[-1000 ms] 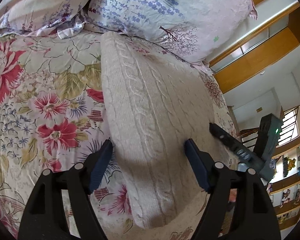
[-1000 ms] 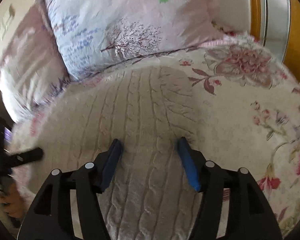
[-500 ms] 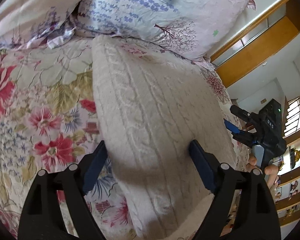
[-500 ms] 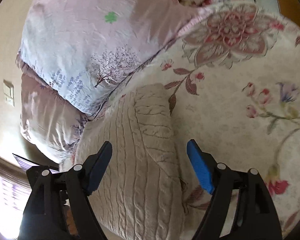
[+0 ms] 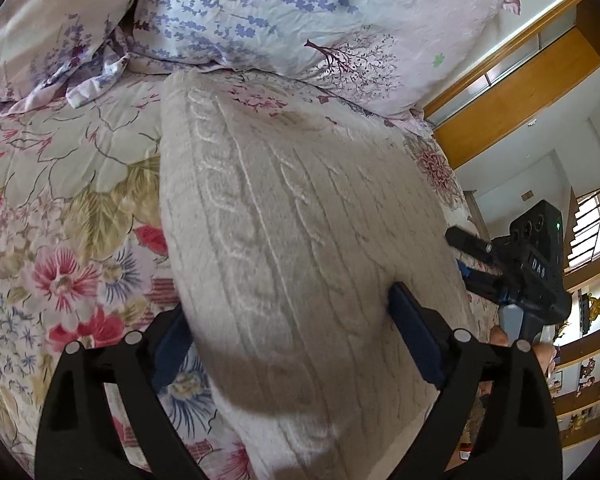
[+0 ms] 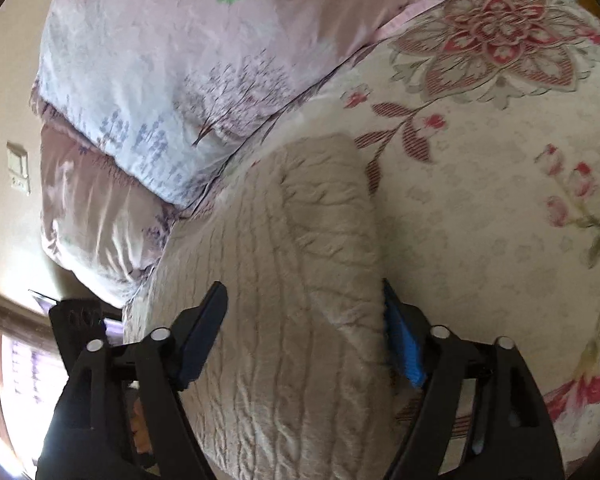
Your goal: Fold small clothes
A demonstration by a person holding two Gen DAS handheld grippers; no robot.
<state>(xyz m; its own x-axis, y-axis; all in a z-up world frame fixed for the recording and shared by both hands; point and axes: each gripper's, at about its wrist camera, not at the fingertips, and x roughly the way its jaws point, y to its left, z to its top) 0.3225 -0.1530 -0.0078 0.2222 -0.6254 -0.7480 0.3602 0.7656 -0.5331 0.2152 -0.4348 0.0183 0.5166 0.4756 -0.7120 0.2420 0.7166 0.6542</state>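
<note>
Wide hand-held gripper (image 5: 288,344) straddling sweater (image 5: 300,240)

**Sweater on the bed, below the pillows**

A folded sweater (image 5: 284,240) lies on the bed's quilt (image 5: 72,200), its far end touching the pillows (image 5: 300,12) at the head. The left tongs (image 5: 288,332) straddle its near end; the right tongs (image 6: 304,332) straddle its right edge. Shelves (image 5: 580,360) stand beyond the bed's right side.

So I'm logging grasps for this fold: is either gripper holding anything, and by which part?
Nothing is held. The left gripper and right gripper both stand open, straddling the folded knit sweater lying on the quilt; both sets of jaws have just been moving.
</note>
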